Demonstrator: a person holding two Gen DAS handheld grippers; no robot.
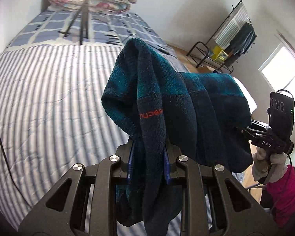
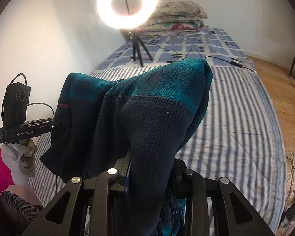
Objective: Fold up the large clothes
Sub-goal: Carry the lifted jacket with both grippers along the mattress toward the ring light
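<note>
My left gripper (image 1: 149, 153) and right gripper (image 2: 150, 163) each pinch the fleece jacket (image 1: 167, 102), slung crosswise between them above the striped bed (image 1: 49, 98) ahead.

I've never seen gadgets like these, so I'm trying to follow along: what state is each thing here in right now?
Fleece jacket: bunched, lifted off the bed, hanging between both grippers.
Left gripper: shut on the fleece.
Right gripper: shut on the fleece.
Ring light: switched on, standing on its tripod on the bed.
Quilt: folded, stacked at the far end of the bed.
Bed: covered with a striped sheet lying flat.
</note>
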